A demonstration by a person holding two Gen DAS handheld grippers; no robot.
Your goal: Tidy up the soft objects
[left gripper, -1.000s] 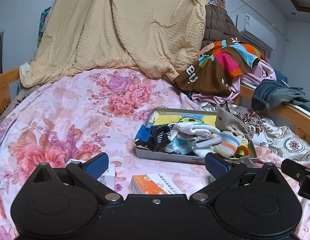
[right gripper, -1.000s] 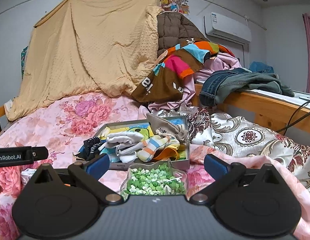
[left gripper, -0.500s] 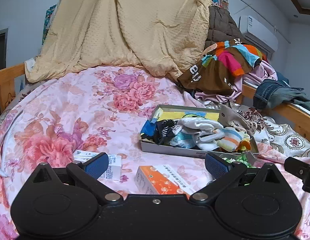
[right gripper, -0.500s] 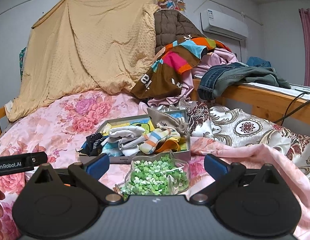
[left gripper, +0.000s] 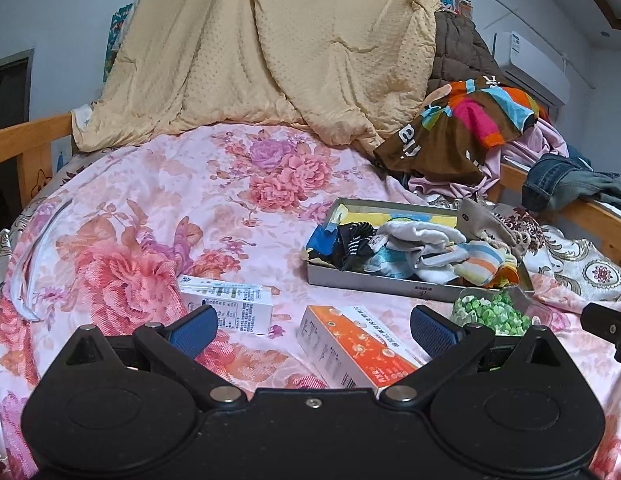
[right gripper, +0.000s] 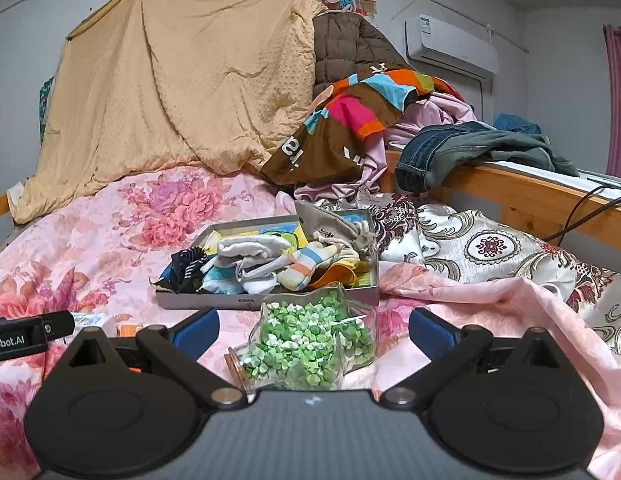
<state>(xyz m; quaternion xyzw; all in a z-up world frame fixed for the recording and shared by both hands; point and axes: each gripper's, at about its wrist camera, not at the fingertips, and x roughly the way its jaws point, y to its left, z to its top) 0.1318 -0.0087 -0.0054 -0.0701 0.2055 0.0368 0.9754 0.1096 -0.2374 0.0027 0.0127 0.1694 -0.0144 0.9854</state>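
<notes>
Hovering low at the bottom of each frame, the left gripper and the right gripper are both gaping wide with nothing between their fingers. The socks are lying heaped in a grey tray at centre right of the left view, on the flowered bedspread. An orange box and a white box are sitting below the tray, and a jar of green bits is resting at lower centre of the right view.

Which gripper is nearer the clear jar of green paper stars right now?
Right. The clear jar of green paper stars lies on its side directly ahead of the open right gripper, between its fingers' line. The open left gripper sits off to the jar's left, facing an orange box.
</notes>
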